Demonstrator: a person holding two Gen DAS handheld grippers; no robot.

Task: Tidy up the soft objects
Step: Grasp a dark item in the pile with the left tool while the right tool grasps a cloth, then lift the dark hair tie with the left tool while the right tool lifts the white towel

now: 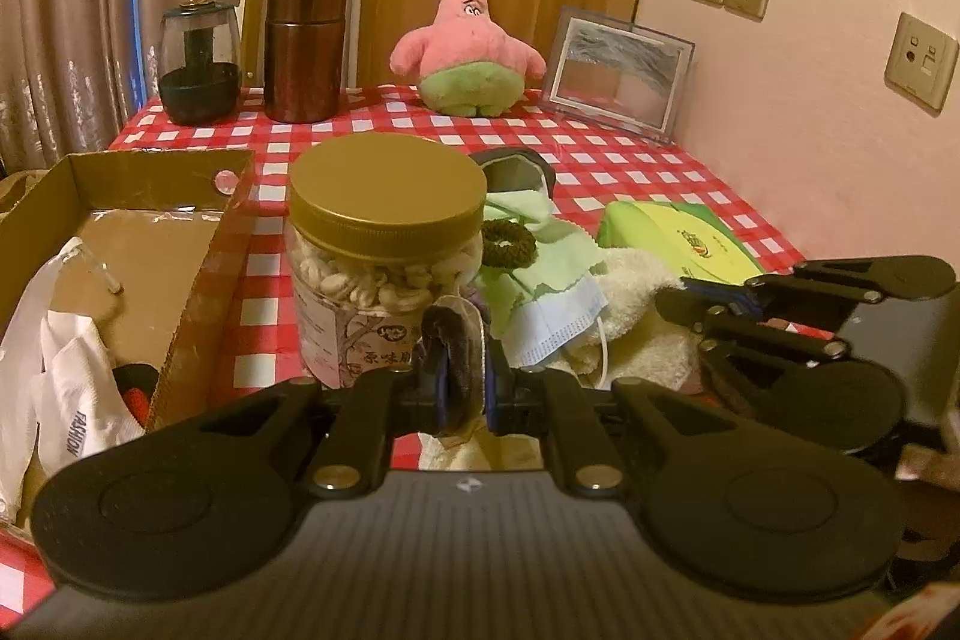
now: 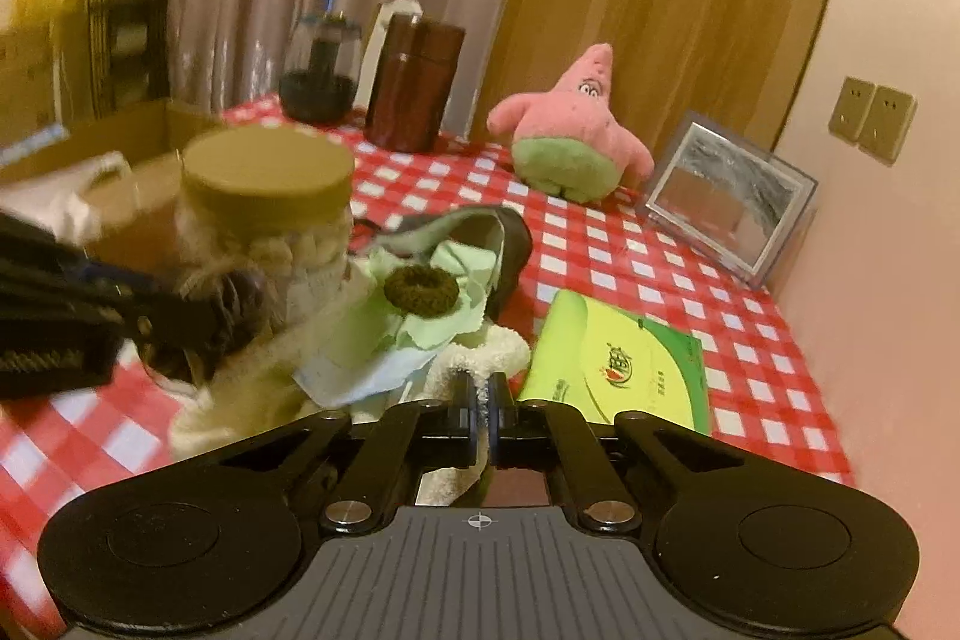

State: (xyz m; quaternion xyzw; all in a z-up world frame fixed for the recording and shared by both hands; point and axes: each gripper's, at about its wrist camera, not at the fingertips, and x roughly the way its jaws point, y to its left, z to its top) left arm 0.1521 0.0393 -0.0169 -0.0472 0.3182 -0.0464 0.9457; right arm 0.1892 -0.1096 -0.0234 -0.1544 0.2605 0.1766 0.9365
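The left gripper [image 1: 461, 388] has its jaws clamped on a dark fuzzy hair tie [image 1: 454, 361] just before the gold-lidded jar [image 1: 387, 244], the cardboard box [image 1: 204, 244] open to its left, while the right gripper [image 2: 479, 403] pinches the cream towel [image 2: 480, 352] beside the green packet [image 2: 624, 364] on the tabletop [image 2: 750, 328].

Gold-lidded jar [image 1: 384, 274] stands just beside the cardboard box [image 1: 198, 244], blocking the straight way in from the cloth pile [image 1: 540, 292]. Bare checked table [image 1: 630, 160] beyond, toward plush star [image 1: 468, 46]; the box's far half looks open, seemingly.
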